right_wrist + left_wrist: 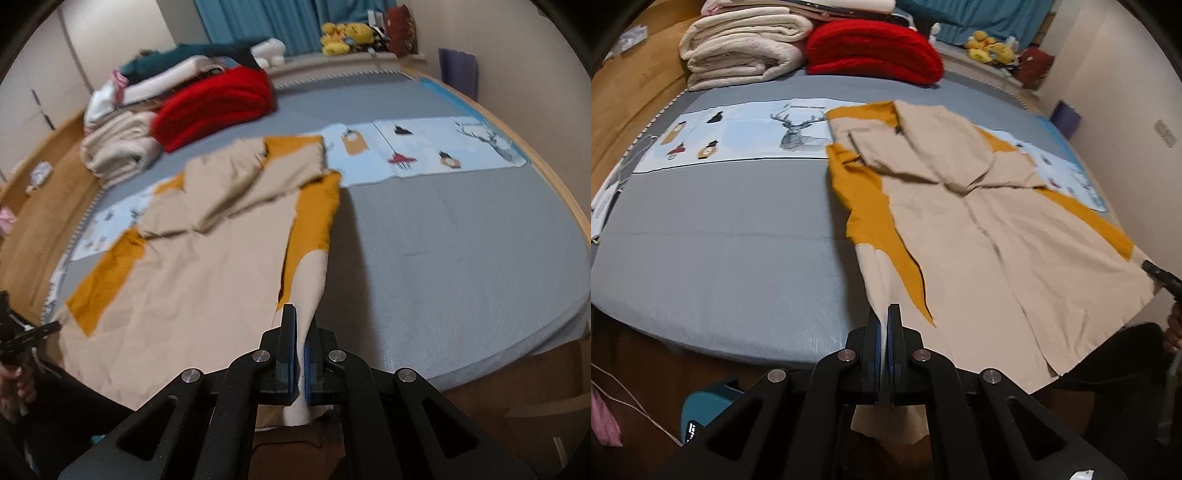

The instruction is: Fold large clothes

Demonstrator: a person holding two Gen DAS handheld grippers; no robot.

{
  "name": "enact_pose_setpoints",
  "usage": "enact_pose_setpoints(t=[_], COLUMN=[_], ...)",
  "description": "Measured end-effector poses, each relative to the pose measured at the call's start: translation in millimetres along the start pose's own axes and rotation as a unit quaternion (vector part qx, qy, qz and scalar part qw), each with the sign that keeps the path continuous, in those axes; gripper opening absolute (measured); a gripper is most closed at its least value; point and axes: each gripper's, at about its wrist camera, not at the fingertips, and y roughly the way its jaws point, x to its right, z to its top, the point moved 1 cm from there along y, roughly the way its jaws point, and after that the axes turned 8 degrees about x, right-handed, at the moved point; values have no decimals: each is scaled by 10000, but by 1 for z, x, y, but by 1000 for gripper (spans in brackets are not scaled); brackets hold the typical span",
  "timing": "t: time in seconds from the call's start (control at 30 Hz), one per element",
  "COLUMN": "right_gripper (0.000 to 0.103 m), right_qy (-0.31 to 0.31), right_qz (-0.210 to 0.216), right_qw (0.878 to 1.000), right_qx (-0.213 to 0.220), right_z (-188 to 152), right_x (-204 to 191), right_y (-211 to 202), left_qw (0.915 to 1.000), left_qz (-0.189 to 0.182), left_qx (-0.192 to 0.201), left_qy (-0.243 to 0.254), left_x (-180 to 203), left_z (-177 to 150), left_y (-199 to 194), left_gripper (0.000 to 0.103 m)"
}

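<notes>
A large beige garment with mustard-yellow panels (pixel 990 236) lies spread on the grey bed, its upper part folded over itself; it also shows in the right wrist view (pixel 207 266). My left gripper (pixel 888 314) is shut on the garment's near left hem corner, cloth hanging below the jaws. My right gripper (pixel 301 317) is shut on the other near hem corner, cloth pinched between the blue pads. The right gripper's tip shows at the right edge of the left wrist view (pixel 1161 275), and the left gripper shows at the left edge of the right wrist view (pixel 29 336).
A grey bed (pixel 713 251) with a printed light-blue strip (pixel 738 133). Folded cream blankets (pixel 738 48) and a red blanket (pixel 871 48) are stacked at the far end. Yellow plush toys (pixel 343 33) sit on a ledge. Wooden floor and a teal object (pixel 709 406) are below the bed edge.
</notes>
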Motion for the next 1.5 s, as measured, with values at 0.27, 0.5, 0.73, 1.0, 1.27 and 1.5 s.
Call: enact_pose_setpoints(t=[0.27, 0.5, 0.73, 1.0, 1.27, 1.5], right_gripper=[3, 3, 3, 3, 3, 4], right_qy=[204, 395, 158, 60, 491, 592], right_qz=[378, 495, 286, -163, -329, -397], right_qw=[9987, 9967, 9971, 9988, 9982, 9965], right_qx=[261, 507, 684, 460, -80, -431], right_z=[-22, -19, 43, 127, 135, 149], right_x=[13, 27, 30, 45, 73, 84], right_y=[-93, -117, -37, 131, 247, 292], left_qw=[9984, 9982, 9902, 9829, 9794, 9760], left_qz=[-536, -479, -496, -191, 66, -160], left_qx=[-146, -40, 401, 423, -142, -300], left_qy=[77, -360, -1243, -1782, -2014, -2151], left_x=[-3, -26, -65, -96, -112, -125], left_z=[-29, -10, 61, 119, 133, 148], left_y=[-79, -68, 12, 138, 205, 220], left_gripper=[1, 1, 1, 1, 2, 14])
